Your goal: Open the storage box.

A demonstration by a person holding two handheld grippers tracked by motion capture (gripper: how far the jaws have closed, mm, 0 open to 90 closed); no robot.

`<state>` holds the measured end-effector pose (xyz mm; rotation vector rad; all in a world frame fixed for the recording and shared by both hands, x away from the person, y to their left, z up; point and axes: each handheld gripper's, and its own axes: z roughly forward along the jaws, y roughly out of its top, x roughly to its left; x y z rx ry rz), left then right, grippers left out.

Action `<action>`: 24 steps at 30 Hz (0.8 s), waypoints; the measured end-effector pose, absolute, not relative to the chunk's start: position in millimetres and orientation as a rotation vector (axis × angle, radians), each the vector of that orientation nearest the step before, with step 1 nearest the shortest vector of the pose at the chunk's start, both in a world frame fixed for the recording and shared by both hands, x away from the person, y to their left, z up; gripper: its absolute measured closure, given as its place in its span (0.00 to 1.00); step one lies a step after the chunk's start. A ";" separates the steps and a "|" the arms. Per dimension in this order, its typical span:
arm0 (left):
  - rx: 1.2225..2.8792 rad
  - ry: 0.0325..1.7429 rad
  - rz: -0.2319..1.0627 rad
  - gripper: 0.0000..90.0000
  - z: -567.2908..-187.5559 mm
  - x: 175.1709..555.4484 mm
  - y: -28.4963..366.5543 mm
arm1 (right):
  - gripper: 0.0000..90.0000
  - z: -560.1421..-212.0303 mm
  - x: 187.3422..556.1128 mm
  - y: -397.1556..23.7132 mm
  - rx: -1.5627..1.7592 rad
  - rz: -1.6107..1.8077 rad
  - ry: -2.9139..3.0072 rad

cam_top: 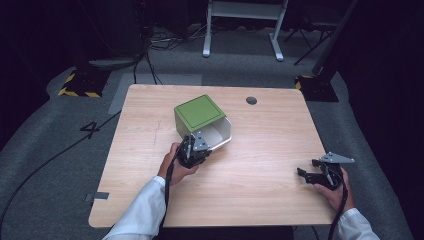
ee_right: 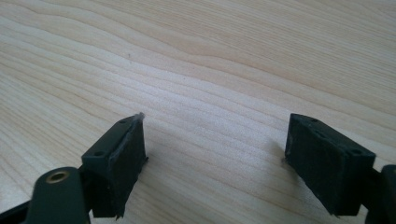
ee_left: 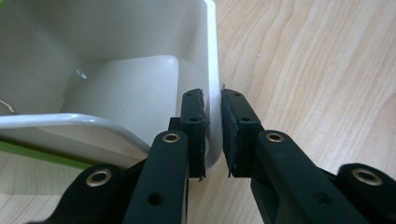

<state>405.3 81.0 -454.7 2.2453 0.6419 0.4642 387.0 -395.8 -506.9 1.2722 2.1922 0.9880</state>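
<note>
A bin with a green outside (cam_top: 199,112) and a white inside (ee_left: 130,84) lies on its side at the middle of the wooden table (cam_top: 260,145), its mouth facing the near right. My left gripper (cam_top: 201,145) (ee_left: 213,95) is shut on the bin's white rim wall, one jaw inside the bin and the other outside it. The bin looks empty inside. My right gripper (cam_top: 306,168) (ee_right: 217,126) is held near the table's right edge, open, with only bare wood between its jaws.
A dark round grommet hole (cam_top: 251,100) sits at the table's far right. Beyond the table, cables cross the grey floor, a white stand frame (cam_top: 243,20) is at the back, and a base with yellow-black tape (cam_top: 80,85) stands at the far left.
</note>
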 end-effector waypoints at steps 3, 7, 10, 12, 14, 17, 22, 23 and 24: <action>2.255 0.614 0.457 0.89 -453.9 402.7 80.0 | 0.23 -506.9 387.1 -395.8 1.270 0.988 2.192; 2.261 0.590 0.453 0.90 -453.7 399.3 78.5 | 0.23 -506.9 387.1 -395.8 1.270 0.988 2.192; 2.269 0.575 0.445 0.90 -453.6 395.9 77.7 | 0.23 -506.9 387.1 -395.8 1.270 0.988 2.192; 2.268 0.568 0.441 0.90 -453.3 394.4 77.5 | 0.23 -506.9 387.1 -395.8 1.270 0.988 2.192; 2.270 0.565 0.437 0.90 -453.3 392.7 76.8 | 0.23 -506.9 387.0 -395.8 1.270 0.988 2.192; 2.269 0.558 0.433 0.90 -453.5 390.5 75.5 | 0.23 -506.9 387.1 -395.8 1.270 0.988 2.192; 2.274 0.540 0.432 0.90 -453.0 387.1 73.8 | 0.23 -506.9 387.1 -395.8 1.270 0.988 2.192; 2.275 0.536 0.428 0.90 -453.0 386.2 73.5 | 0.23 -506.9 387.0 -395.8 1.270 0.988 2.193; 2.272 0.536 0.420 0.90 -453.0 385.0 73.1 | 0.23 -506.9 387.1 -395.8 1.270 0.988 2.192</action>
